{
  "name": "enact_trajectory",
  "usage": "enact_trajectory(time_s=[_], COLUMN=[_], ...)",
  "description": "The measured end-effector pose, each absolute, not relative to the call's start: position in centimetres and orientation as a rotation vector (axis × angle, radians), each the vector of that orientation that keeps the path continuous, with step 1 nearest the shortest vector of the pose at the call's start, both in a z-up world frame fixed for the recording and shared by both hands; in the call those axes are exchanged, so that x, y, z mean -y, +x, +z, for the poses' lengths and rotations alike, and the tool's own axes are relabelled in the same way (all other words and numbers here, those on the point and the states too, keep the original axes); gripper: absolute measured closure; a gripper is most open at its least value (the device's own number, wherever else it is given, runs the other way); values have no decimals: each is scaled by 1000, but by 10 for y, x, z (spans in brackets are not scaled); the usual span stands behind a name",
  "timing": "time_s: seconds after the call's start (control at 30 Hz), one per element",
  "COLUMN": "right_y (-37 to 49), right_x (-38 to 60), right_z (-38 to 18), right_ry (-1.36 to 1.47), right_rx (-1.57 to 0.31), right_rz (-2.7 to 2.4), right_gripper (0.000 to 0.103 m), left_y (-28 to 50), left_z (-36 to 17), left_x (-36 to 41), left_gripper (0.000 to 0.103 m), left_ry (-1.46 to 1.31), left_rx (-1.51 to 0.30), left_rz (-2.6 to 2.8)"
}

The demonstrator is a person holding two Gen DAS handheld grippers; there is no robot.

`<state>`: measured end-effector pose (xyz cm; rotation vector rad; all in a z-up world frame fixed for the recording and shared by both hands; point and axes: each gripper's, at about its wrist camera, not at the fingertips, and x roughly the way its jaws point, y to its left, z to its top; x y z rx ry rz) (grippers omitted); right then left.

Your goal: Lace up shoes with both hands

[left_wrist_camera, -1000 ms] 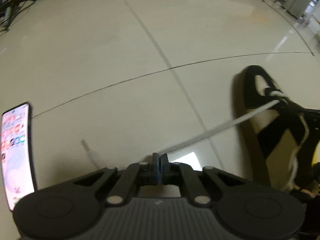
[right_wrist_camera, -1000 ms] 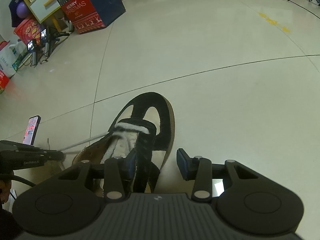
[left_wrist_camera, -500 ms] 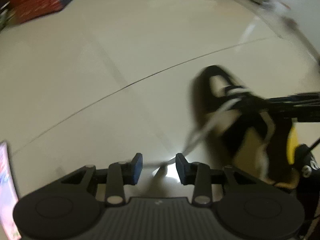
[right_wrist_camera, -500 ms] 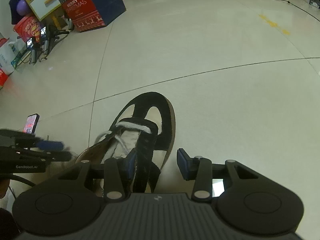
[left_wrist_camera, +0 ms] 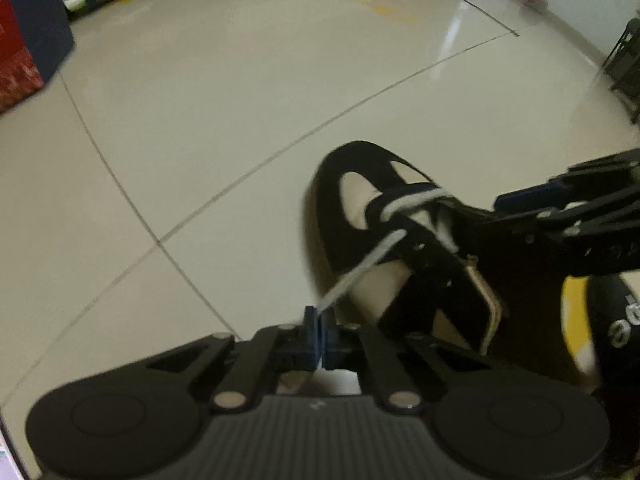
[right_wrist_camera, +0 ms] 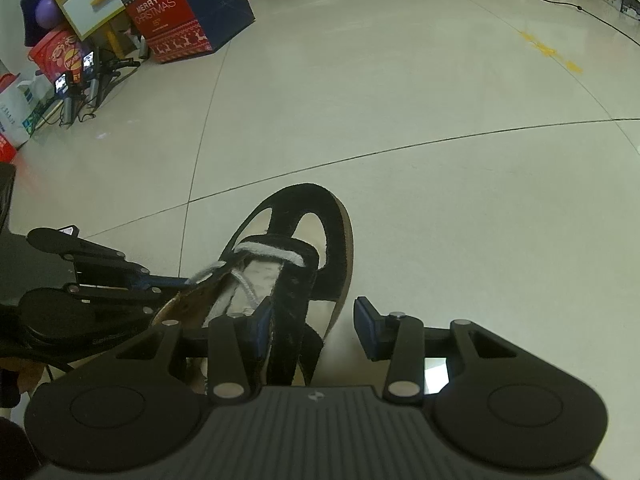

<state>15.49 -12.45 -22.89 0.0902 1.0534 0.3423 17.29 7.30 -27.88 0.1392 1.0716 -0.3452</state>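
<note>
A black and cream shoe [right_wrist_camera: 332, 240] [left_wrist_camera: 332, 208] lies on the tiled floor, toe pointing away. A white lace [left_wrist_camera: 368, 256] [right_wrist_camera: 268, 250] crosses its lowest eyelets, and one end runs out to the left. My left gripper [left_wrist_camera: 320, 320] [right_wrist_camera: 176, 280] is beside the shoe's left side, its jaws closing tight with the pads pressed on that lace end. My right gripper [right_wrist_camera: 314, 330] [left_wrist_camera: 520, 200] stands open over the shoe's right eyelet flap. One finger is inside by the tongue and the other is over the floor, with no lace between them.
A red and blue Christmas box [right_wrist_camera: 176, 20] [left_wrist_camera: 20, 52] stands at the back left, next to small cameras on stands [right_wrist_camera: 76, 80] and shelves. A lit phone [right_wrist_camera: 68, 230] lies behind my left gripper. A black cable [right_wrist_camera: 560, 0] crosses the far right floor.
My left gripper let go of the lace far out on the left, opened, moved in toward the shoe while rolling, and shut on the lace close to the eyelets. The right gripper stayed still.
</note>
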Motion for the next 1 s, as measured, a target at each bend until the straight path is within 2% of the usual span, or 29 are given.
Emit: enact_trajectory(time_s=[0.4,0.6,0.67,0.7,0.73,0.77,0.83,0.9,1.0], right_y=[155,156,157,156,156,154,151,148,144], right_x=[128,130,130,131,132,133,136,138,140], right_z=[-230,-229,-227,-226,-223,-220,-214,-208,-204], right_ry=[93,94,99,105,114,122,137,152,210], right_rx=[-1045,-1055,-1064,-1069,-1073,-1073,-1067,-1065,-1088], right_rz=[342,336,340,351,365,379,408,426,460], right_gripper=[58,56,56,56,57,57,59,70,77], left_y=[138,136,137,138,139,140,142,144,135], left_z=[-279,-278,-271,-268,-264,-260,-254,-251,-248], left_x=[-84,-88,-92,-94,-96,-98,-103,-109,-115], left_gripper=[101,99,94,80,60,52,49,49,49], left_ry=[192,132,73,40,8,-23,-94,-186,-346], left_rx=[-994,-1065,-1066,-1061,-1055,-1048,-1044,-1062,-1085], left_rz=[-215,-258,-287,-304,-321,-331,-349,-382,-455])
